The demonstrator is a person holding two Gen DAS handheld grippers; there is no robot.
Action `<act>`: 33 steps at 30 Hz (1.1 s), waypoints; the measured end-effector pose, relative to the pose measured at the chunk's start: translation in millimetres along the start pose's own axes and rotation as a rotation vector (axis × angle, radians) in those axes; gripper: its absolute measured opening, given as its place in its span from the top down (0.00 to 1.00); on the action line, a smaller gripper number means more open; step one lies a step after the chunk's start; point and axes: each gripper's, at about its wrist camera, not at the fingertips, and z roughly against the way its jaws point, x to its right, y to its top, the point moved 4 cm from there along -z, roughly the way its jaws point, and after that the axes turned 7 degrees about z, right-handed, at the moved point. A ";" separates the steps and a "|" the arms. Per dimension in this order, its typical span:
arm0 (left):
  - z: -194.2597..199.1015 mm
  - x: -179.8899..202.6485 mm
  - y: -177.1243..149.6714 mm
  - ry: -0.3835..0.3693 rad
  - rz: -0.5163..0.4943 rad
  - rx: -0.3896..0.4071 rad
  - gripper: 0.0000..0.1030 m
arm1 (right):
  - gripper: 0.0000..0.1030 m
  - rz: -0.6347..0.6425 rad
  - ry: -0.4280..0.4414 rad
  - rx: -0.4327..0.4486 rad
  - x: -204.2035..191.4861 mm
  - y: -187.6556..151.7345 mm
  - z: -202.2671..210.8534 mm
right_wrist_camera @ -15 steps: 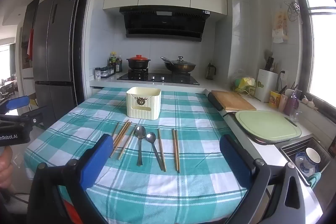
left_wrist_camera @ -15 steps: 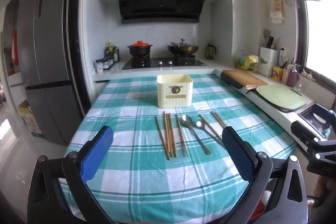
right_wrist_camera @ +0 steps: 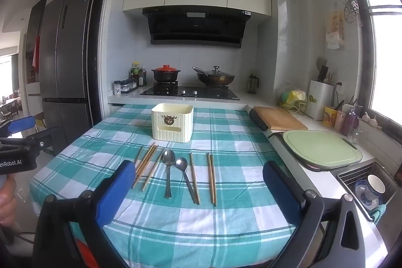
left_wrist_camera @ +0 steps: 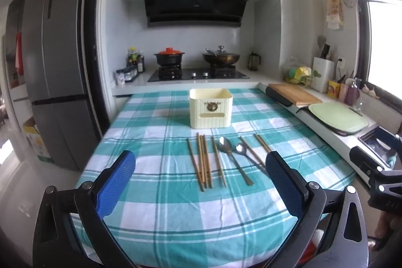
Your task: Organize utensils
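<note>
Utensils point(left_wrist_camera: 221, 160) unmoved, same as 0.5s ago

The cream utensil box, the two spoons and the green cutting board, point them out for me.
cream utensil box point(right_wrist_camera: 172, 128), right wrist view, front wall
larger spoon point(right_wrist_camera: 168, 157), right wrist view, bowl
smaller spoon point(right_wrist_camera: 181, 163), right wrist view, bowl
green cutting board point(right_wrist_camera: 321, 147), right wrist view, top face

Cream ribbed utensil box point(right_wrist_camera: 172, 126) upright on the checked bench point(right_wrist_camera: 226, 225), open-topped, wooden chopsticks point(right_wrist_camera: 145, 163) and two metal spoons point(right_wrist_camera: 168, 173) lying flat in a row just before it
</note>
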 end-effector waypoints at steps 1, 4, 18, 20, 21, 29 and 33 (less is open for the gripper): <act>0.8 0.7 0.5 0.001 -0.002 -0.001 0.00 | 0.00 0.000 -0.001 0.000 -0.3 -0.2 -0.5; 1.6 1.2 1.4 0.002 -0.007 -0.002 0.00 | 0.00 -0.001 0.002 0.002 0.4 -0.5 -0.4; -1.4 2.4 -1.9 0.000 -0.012 -0.008 0.00 | 0.00 -0.003 0.007 -0.002 0.0 -3.3 -4.6; -2.0 2.9 -2.6 0.000 -0.013 -0.009 0.00 | 0.00 -0.004 0.007 0.001 -0.8 -3.8 -5.5; -3.2 3.9 -3.9 0.001 -0.014 -0.009 0.00 | 0.00 -0.004 0.007 0.000 -0.3 -4.1 -5.8; -3.0 4.5 -4.4 0.001 -0.014 -0.008 0.00 | 0.00 -0.007 0.007 -0.004 -0.5 -4.0 -7.4; -3.1 4.1 -3.9 0.001 -0.014 -0.011 0.00 | 0.00 -0.008 0.009 -0.003 -1.0 -5.0 -8.2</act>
